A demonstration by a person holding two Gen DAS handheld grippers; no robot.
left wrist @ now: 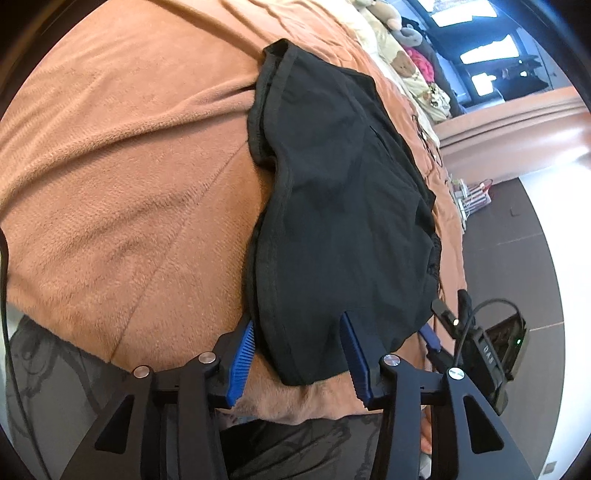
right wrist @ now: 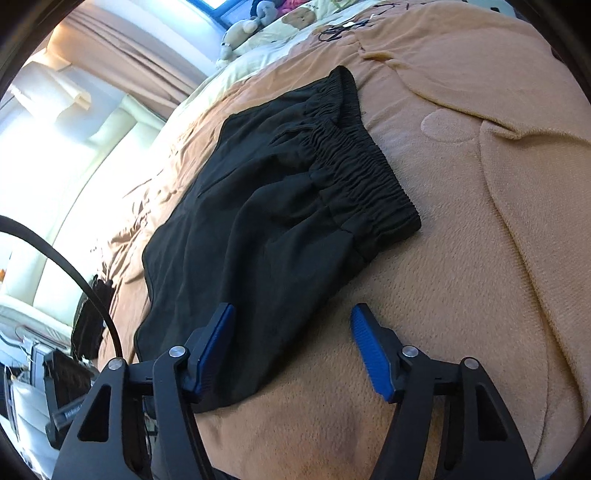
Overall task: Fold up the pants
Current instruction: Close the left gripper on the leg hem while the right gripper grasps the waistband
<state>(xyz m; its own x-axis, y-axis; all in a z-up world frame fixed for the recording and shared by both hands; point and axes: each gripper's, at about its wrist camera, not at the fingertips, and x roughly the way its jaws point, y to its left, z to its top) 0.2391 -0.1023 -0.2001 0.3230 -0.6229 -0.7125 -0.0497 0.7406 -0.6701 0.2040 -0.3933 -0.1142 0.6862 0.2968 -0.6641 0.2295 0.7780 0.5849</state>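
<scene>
Black shorts-style pants [left wrist: 332, 206] lie folded lengthwise on an orange-brown blanket [left wrist: 122, 177]. In the left wrist view my left gripper [left wrist: 299, 332] is open, its blue fingers on either side of the near hem edge of the cloth. In the right wrist view the pants [right wrist: 266, 221] show their gathered elastic waistband [right wrist: 365, 177] on the right side. My right gripper [right wrist: 291, 321] is open, its left finger [right wrist: 218, 332] over the near edge of the cloth and its right finger [right wrist: 369, 339] over bare blanket. The right gripper's body also shows in the left wrist view [left wrist: 491, 350].
The blanket [right wrist: 461, 295] covers a bed. Stuffed toys [left wrist: 399, 55] and pillows lie at the head of the bed. A thin cable [right wrist: 343, 26] lies on the far blanket. A dark floor [left wrist: 517, 266] runs beside the bed.
</scene>
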